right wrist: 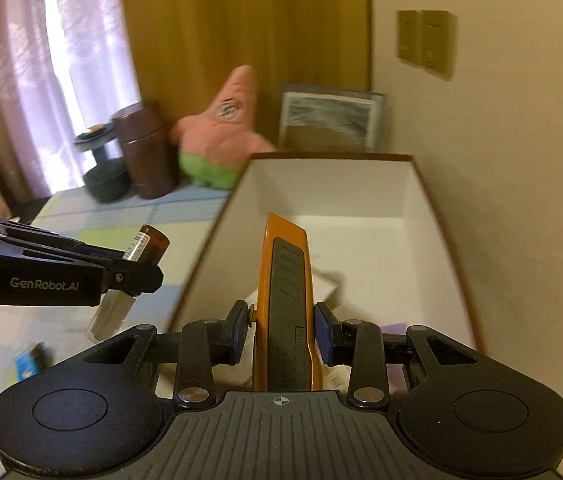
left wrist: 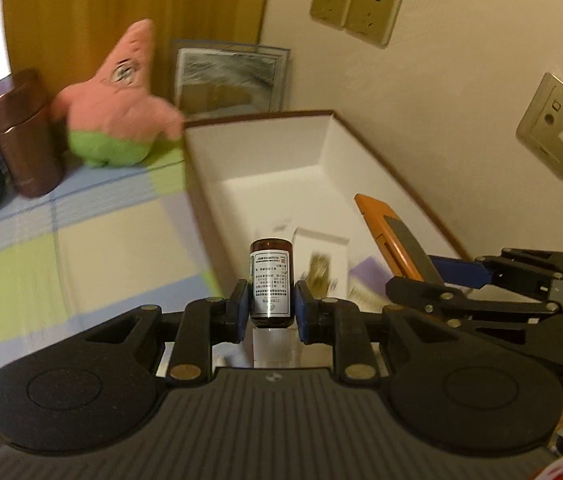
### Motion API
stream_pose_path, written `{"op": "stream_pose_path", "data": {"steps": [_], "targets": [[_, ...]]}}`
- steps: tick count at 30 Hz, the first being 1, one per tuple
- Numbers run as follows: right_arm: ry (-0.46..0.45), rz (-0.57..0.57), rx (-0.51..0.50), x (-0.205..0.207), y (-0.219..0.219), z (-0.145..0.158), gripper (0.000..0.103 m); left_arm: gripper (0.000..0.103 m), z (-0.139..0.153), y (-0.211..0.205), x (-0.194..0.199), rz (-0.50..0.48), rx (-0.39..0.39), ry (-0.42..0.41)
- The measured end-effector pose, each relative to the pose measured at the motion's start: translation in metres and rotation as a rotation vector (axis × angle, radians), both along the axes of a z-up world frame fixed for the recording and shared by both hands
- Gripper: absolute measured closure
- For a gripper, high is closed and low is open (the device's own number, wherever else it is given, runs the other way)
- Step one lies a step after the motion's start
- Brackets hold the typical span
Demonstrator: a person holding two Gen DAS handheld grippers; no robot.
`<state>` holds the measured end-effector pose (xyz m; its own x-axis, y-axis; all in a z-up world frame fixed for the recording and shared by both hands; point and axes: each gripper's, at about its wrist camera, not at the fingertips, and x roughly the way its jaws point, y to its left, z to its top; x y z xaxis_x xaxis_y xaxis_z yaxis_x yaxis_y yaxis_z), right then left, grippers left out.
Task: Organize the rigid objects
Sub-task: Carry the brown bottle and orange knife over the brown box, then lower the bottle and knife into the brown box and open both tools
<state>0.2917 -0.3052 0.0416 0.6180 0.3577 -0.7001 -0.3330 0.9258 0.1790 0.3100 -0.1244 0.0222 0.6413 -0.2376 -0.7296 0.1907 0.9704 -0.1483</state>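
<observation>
Filling most of both views, a long white box (right wrist: 361,240) with a brown rim sits on a pastel checked cloth (left wrist: 81,240) by the wall. Above its near end, the right gripper (right wrist: 281,336) clamps an orange utility knife (right wrist: 287,300). Beside it, the left gripper (left wrist: 271,304) is closed on a small brown glass bottle (left wrist: 271,280), also hovering over the near end. Risk: the two grippers sit close and could collide, jarring the bottle loose. "GenRobot.AI" is printed on the left gripper's side; the bottle's label text is too small to read.
</observation>
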Motion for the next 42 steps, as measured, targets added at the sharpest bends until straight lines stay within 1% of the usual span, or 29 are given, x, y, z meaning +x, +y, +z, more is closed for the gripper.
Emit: {"op": "stream_pose_path", "data": {"steps": [6, 13, 17, 24, 30, 36, 39, 42], "targets": [[0.020, -0.024, -0.019, 0.050, -0.016, -0.013, 0.071, 0.084, -0.007, -0.022, 0.053, 0.010, 0.012, 0.018], [0.049, -0.012, -0.062, 0.103, -0.016, -0.037, 0.071, 0.084, -0.022, -0.033, 0.106, 0.046, 0.048, 0.056], [0.067, 0.000, -0.083, 0.129, -0.016, -0.053, 0.071, 0.084, -0.033, -0.037, 0.137, 0.051, 0.049, 0.082], [0.117, 0.002, -0.086, 0.167, -0.014, -0.078, 0.071, 0.084, -0.055, -0.045, 0.180, 0.046, 0.109, 0.107], [0.143, 0.016, -0.095, 0.185, -0.006, -0.092, 0.071, 0.084, -0.074, -0.041, 0.201, 0.040, 0.142, 0.145], [0.166, 0.012, -0.091, 0.194, -0.003, -0.098, 0.071, 0.083, -0.083, -0.038, 0.210, 0.028, 0.149, 0.149], [0.179, 0.009, -0.088, 0.196, -0.002, -0.101, 0.071, 0.077, -0.083, -0.037, 0.212, 0.022, 0.141, 0.139], [0.186, -0.001, -0.089, 0.198, -0.002, -0.105, 0.071, 0.074, -0.081, -0.035, 0.211, 0.014, 0.131, 0.128]]}}
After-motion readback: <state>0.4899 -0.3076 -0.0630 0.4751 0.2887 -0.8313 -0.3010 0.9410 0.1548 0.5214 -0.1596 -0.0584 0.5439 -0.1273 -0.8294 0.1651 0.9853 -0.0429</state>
